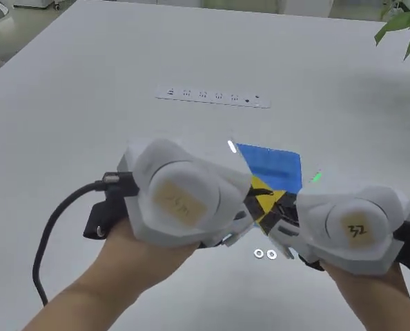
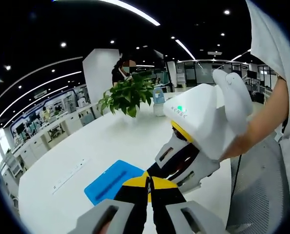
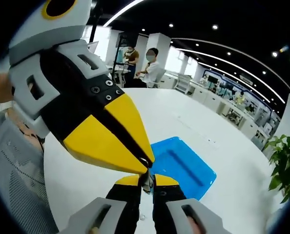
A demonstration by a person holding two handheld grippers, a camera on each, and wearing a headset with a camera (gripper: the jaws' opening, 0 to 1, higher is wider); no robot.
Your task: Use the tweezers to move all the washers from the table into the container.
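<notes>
My two grippers meet tip to tip low over the white table (image 1: pixel 88 83), in front of the flat blue container (image 1: pixel 277 165). The left gripper (image 1: pixel 259 187) has its yellow-tipped jaws pressed together (image 2: pixel 149 183). The right gripper (image 1: pixel 270 215) is shut on a thin grey metal strip, apparently the tweezers (image 3: pixel 146 181), which is mostly hidden between the jaws. The left gripper's yellow tip (image 3: pixel 111 141) touches just above that strip. Two small silver washers (image 1: pixel 266 254) lie side by side on the table just below the jaws. The blue container (image 3: pixel 184 165) lies beyond both tips (image 2: pixel 111 181).
A white power strip (image 1: pixel 212 96) lies further back on the table. A potted plant (image 2: pixel 128 95) stands at the far right edge (image 1: pixel 405 31). A black cable (image 1: pixel 53 221) trails from the left gripper. People stand in the background beyond the table.
</notes>
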